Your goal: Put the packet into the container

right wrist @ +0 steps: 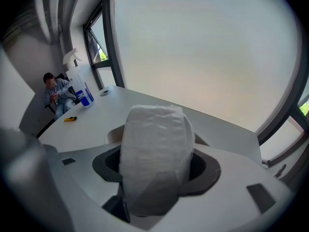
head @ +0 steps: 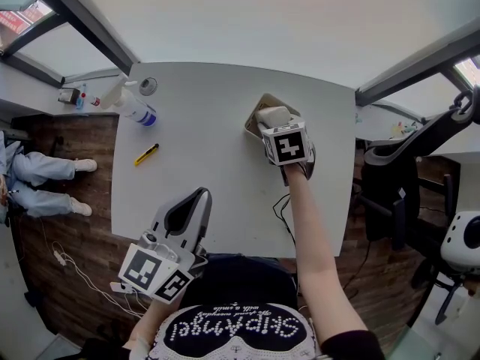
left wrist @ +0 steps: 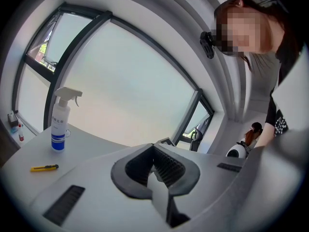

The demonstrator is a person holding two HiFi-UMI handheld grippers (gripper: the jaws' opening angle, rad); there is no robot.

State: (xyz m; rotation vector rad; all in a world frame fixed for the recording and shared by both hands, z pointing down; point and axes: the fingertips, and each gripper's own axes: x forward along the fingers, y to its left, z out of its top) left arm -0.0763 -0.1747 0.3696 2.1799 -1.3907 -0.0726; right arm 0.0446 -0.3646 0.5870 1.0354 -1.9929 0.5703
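Right hand-held gripper is clamped on the soft white packet, holding it over the tan container at the far side of the bench. Left hand-held gripper is closed on nothing, back near the body. Risk: the packet sticks well past the jaws, so an off-centre release could hang it on the rim or tip the unsteadied container.
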